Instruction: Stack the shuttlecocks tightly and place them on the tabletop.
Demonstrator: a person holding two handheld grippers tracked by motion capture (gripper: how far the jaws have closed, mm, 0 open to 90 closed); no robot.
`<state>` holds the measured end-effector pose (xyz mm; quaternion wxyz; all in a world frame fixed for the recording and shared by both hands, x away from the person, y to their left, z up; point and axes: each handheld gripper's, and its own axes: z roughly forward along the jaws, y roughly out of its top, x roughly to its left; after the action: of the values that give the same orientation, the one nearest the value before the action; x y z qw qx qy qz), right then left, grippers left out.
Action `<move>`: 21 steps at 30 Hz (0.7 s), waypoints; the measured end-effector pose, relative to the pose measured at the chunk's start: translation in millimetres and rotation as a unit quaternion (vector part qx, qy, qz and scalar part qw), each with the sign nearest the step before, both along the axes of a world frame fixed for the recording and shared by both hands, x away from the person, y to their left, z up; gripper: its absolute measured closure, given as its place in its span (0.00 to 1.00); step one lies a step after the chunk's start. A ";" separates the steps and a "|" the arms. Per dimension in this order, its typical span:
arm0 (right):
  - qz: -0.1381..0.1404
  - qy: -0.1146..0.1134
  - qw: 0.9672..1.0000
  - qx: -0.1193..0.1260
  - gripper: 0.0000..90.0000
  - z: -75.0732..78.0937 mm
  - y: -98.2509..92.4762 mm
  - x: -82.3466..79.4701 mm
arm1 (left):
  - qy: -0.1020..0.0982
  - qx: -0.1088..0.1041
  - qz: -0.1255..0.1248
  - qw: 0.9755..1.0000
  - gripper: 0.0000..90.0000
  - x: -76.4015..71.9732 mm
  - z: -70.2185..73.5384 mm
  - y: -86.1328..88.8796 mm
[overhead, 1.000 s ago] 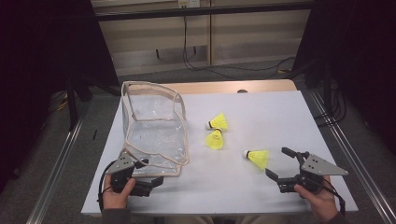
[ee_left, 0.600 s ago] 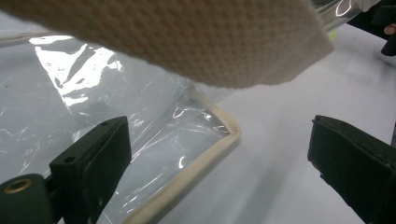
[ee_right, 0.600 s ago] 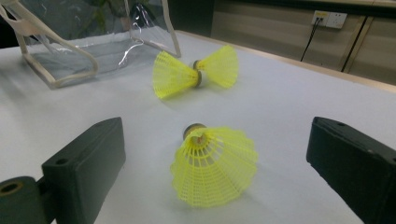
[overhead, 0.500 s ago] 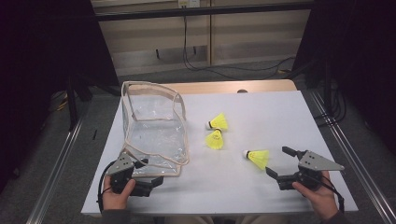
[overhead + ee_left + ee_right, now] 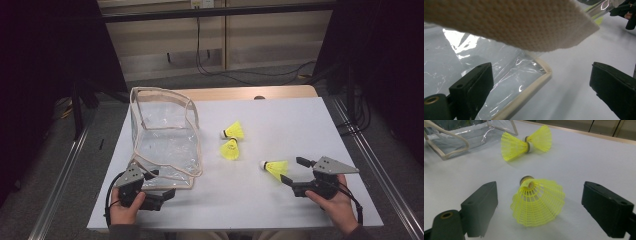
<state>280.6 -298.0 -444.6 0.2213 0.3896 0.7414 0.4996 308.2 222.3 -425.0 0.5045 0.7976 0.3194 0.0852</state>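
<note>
Three yellow shuttlecocks lie on the white table. The nearest shuttlecock lies on its side between the jaws of my right gripper. Those jaws have just been closing, and a gap still shows on each side of the skirt. The two other shuttlecocks lie close together mid-table. A clear bag with beige trim stands open at the left. My left gripper is open at the bag's near corner, with the trimmed edge running between its jaws.
The table's front edge runs just behind both hands. A wooden strip borders the far edge. Metal rails flank the table on the floor, and cables lie beyond it.
The right gripper has edged a little toward the nearest shuttlecock and its jaws stand slightly narrower. The left gripper and the bag have not moved.
</note>
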 end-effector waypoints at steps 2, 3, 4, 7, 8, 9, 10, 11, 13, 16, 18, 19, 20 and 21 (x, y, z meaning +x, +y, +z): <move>-0.001 0.007 1.000 0.003 0.17 -0.2 0.6 0.8 | 0.001 0.003 0.000 1.000 0.06 0.3 0.3 0.3; 0.001 0.012 1.000 0.004 0.19 -0.5 1.0 1.1 | 0.001 0.003 0.000 1.000 0.06 0.3 0.3 0.2; 0.002 0.014 1.000 0.005 0.20 -0.6 1.2 1.3 | 0.001 0.003 0.001 1.000 0.06 0.3 0.3 0.0; 0.007 0.019 1.000 0.004 0.23 -0.8 3.1 2.2 | 0.001 0.003 0.000 1.000 0.06 0.4 0.3 0.0; 0.008 0.022 1.000 0.004 0.25 -0.8 3.9 2.2 | 0.000 0.000 0.001 1.000 0.06 0.4 -0.1 -0.2; 0.011 0.023 1.000 0.006 0.26 -0.8 4.5 2.7 | 0.001 0.003 0.001 1.000 0.06 0.4 0.2 0.0; 0.013 0.026 1.000 0.006 0.27 -0.8 5.1 3.0 | 0.001 0.002 0.000 1.000 0.06 0.5 0.0 -0.1; 0.013 0.028 1.000 0.006 0.27 -0.7 5.9 3.3 | 0.001 0.003 -0.001 1.000 0.06 0.6 0.1 0.2; 0.015 0.033 0.999 0.008 0.29 -1.0 7.0 3.8 | 0.001 0.001 0.000 1.000 0.06 0.5 0.0 0.0; 0.017 0.036 0.999 0.003 0.31 -2.3 8.3 4.4 | 0.000 0.000 0.001 1.000 0.06 0.6 -0.2 -0.2; 0.018 0.038 0.999 0.001 0.32 -2.8 9.1 4.9 | 0.000 0.003 -0.001 1.000 0.06 0.9 0.1 0.4; 0.018 0.038 0.999 0.000 0.33 -2.7 9.5 5.1 | 0.000 0.002 0.001 1.000 0.06 0.8 0.0 0.0; 0.018 0.039 0.999 0.000 0.33 -2.5 9.7 5.2 | 0.000 0.004 -0.001 1.000 0.06 1.1 0.1 0.2; 0.019 0.040 0.999 0.002 0.34 -2.3 9.9 5.5 | 0.001 0.005 -0.001 1.000 0.06 1.2 0.2 0.2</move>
<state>286.2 -288.1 -446.9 0.1811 0.3958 0.7557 0.4894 309.5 222.5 -424.8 0.5006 0.8002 0.3188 0.0857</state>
